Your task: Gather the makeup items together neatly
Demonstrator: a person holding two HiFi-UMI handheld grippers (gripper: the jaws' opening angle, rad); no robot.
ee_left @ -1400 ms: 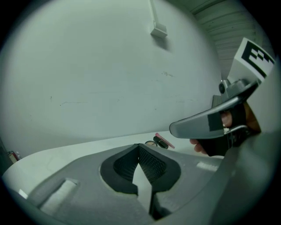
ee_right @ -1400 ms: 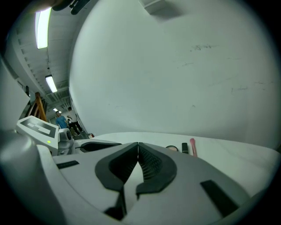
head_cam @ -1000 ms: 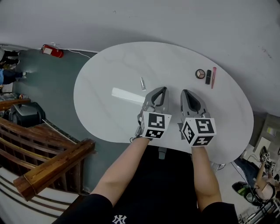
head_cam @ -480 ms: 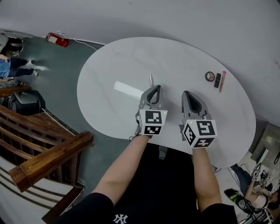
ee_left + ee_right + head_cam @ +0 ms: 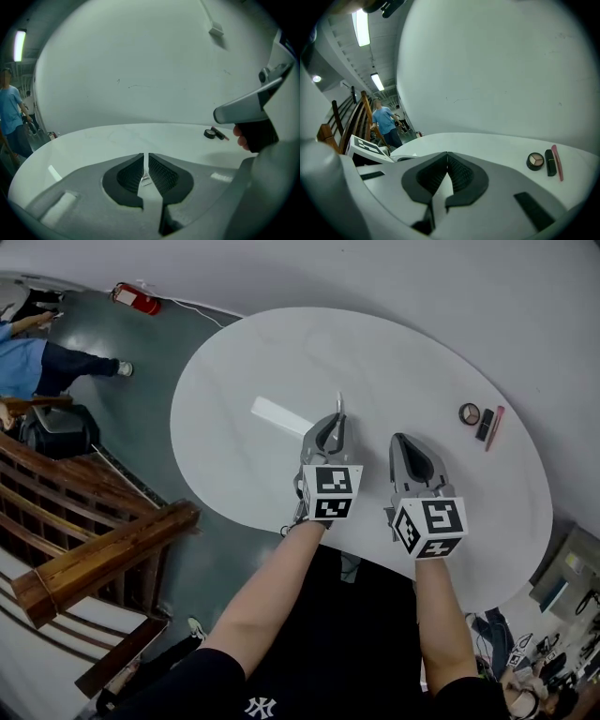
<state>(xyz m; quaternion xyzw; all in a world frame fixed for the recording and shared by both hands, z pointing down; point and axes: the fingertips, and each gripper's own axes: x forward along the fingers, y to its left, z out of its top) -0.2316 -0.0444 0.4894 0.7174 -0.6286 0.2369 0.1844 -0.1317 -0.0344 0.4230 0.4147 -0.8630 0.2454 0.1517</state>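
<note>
Task barely begun, by the look of it: nothing's gathered yet. On the white desk (image 5: 262, 362) three items lie close together nr the far right edge: a round compact (image 5: 469, 413), a black lipstick (image 5: 484, 425) just beside it & a pink pencil (image 5: 494, 427) alongside that, the last two roughly parallel. The odd one out is a small pale tube (image 5: 339, 404), well apart from that group, nr the middle of the desk. Left tongs (image 5: 337, 423) are pressed together w/ nothing pinched. Their tips sit right at the near end of the tube, & in the left gripper view a sliver of it w/ its printed label shows thru the slit between the jaws. Can't tell whether the tips touch it or hover just above. Right tongs (image 5: 403, 439) are also pressed together & empty, held over bare desk beside the left ones, pointing roughly toward the far side. What's left, imo: get the tube across to the other three, either by spreading the left tongs & pinching it or by nudging it along w/ closed tips. Then set it down lined up w/ lipstick & pencil, maybe straighten the lot. Tube is thin & prob rolls, so a push could send it off-line; a pinch looks the safer bet.
</note>
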